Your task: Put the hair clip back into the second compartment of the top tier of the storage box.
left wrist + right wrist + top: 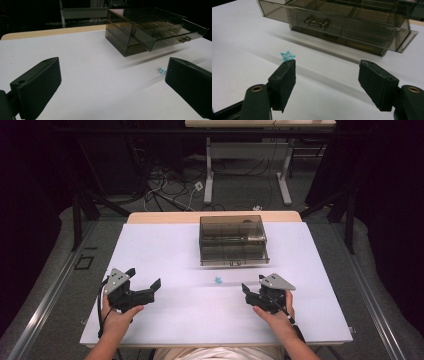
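Note:
A tiny blue star-shaped piece [218, 280] lies on the white table top, a short way in front of a smoky see-through drawer box [232, 240]. One drawer of the box [342, 22] stands slightly pulled out, its metal handle [315, 23] facing me. My right gripper [253, 284] is open, low over the table, just right of the star. In the right gripper view the star [287, 56] lies just past the tip of the left jaw, and nothing is between the jaws [327, 63]. My left gripper [146, 277] stands wide open and empty at the left [111, 65], with the star [162, 70] far off beside its right jaw.
The white table top [165, 245] has a wooden strip [160, 217] along its far edge. Beyond it, on the floor, are cables [165, 190] and the legs of another table [210, 175]. Dark frame bars [80, 215] stand at both sides.

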`<state>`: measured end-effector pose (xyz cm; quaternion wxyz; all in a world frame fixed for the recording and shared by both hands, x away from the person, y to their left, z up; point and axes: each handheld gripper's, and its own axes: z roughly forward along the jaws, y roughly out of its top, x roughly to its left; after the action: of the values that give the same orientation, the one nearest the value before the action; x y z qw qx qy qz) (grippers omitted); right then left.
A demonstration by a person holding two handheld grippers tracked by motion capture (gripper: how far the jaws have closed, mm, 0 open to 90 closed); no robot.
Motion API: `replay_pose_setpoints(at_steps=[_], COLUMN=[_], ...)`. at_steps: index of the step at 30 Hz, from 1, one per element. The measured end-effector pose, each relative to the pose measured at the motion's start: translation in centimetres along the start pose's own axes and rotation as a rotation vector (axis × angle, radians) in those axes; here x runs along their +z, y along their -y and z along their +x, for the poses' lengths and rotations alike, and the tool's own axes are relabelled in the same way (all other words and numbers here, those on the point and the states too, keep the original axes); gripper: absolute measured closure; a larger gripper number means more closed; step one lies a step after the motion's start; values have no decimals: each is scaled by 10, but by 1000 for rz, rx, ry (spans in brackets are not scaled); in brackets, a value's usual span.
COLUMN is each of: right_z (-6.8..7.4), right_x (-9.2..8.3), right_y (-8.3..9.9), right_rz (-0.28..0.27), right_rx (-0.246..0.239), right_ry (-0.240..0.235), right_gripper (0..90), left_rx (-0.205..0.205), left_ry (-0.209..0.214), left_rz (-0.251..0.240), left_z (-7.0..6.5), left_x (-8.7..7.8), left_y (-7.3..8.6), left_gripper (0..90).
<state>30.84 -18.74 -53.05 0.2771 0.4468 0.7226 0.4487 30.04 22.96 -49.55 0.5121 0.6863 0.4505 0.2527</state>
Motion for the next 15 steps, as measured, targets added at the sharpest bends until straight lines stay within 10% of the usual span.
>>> replay_pose_setpoints(at_steps=[15], right_z=[11], right_x=[26], right_y=[-7], right_rz=[37], right_rx=[89], right_ry=[-58], right_gripper=[252], left_rx=[8], left_ry=[-4], left_rz=[5], left_z=[2], left_x=[1], left_y=[1], left_gripper=[2])
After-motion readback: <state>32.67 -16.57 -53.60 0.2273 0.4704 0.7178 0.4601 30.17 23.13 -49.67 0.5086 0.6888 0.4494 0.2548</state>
